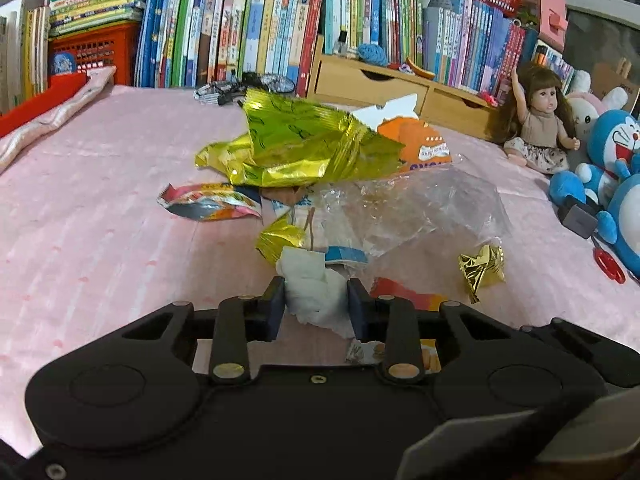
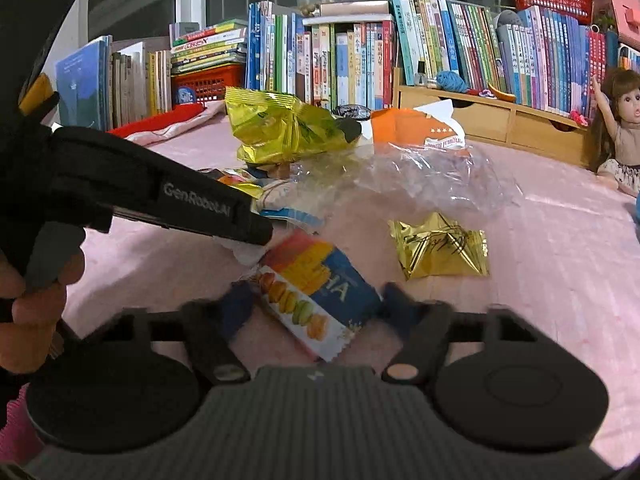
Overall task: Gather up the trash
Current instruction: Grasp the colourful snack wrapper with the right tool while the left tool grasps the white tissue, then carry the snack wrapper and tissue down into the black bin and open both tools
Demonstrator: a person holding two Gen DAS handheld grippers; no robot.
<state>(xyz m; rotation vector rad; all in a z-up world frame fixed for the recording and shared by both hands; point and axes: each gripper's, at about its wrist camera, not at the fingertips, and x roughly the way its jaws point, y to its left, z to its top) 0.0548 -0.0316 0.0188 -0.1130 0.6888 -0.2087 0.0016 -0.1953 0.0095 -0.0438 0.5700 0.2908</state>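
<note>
Trash lies heaped on a pink bedspread (image 1: 100, 208) in front of a row of books (image 1: 256, 28). The left gripper (image 1: 316, 300) pinches a crumpled white tissue (image 1: 316, 292) at the near edge of the pile, both pads pressed against it. The right gripper (image 2: 316, 304) has a macaron wrapper (image 2: 316, 296) between its fingers; blur hides whether the pads touch it. A large gold bag (image 1: 296, 140) sits at the far side, clear plastic (image 1: 420, 208) to the right, and a small gold wrapper (image 2: 440, 250) lies near on the right. A doll (image 1: 540, 124) sits far right.
</note>
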